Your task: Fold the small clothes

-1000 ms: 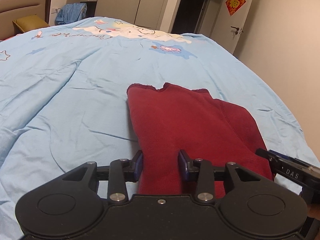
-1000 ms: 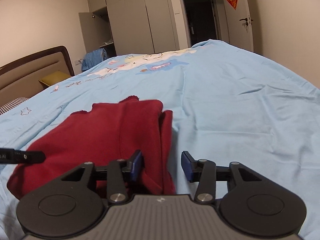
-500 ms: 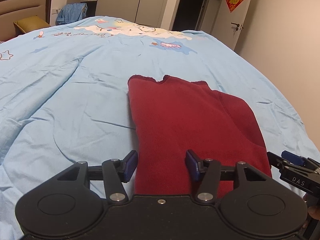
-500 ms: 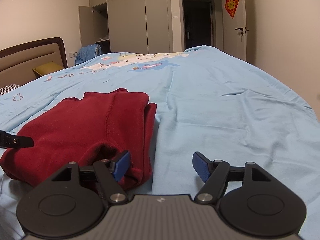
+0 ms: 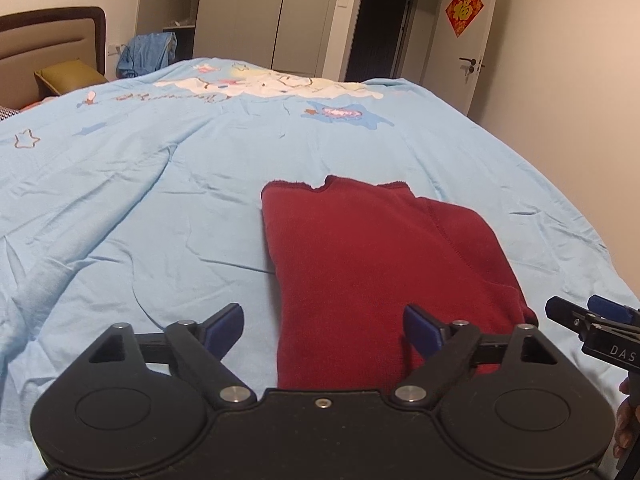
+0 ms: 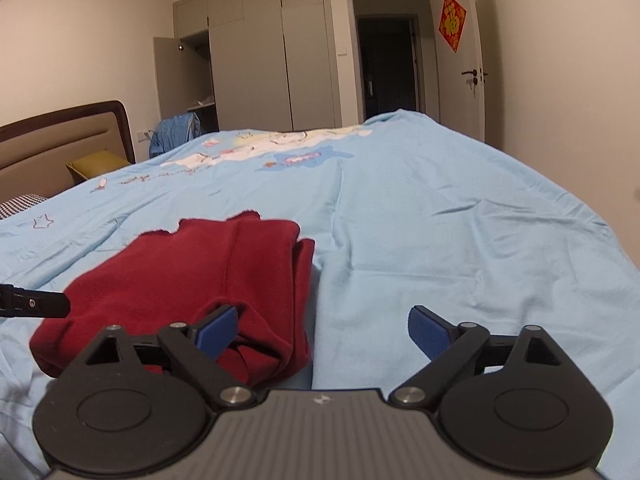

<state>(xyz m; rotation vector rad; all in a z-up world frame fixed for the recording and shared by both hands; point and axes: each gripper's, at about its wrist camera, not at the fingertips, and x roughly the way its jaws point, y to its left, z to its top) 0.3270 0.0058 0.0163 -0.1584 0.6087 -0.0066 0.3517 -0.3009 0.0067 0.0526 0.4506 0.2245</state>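
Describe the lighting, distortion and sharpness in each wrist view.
Left wrist view: dim warm indoor light, dark vignette at the top corners, fisheye bowing of the blue bedspread; red garment sharp. Right wrist view: same light and corner vignette, door frame curved; the right gripper body nearest the lens is soft.

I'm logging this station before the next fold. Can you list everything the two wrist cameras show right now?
garment: 1, dark red, folded, lying on the bed cover near both grippers
bed cover: 1, light blue with cartoon print, spread over the bed
headboard: 1, beige with dark frame, far left
cushion: 1, olive yellow, by the headboard
blue clothing: 1 heap, beyond the bed near the wardrobe
wardrobe: 1, grey, one door open
door decoration: 1, red, on the white door
left gripper: 1, black with blue pads, open over the garment's near edge
right gripper: 1, same, open at the garment's right corner
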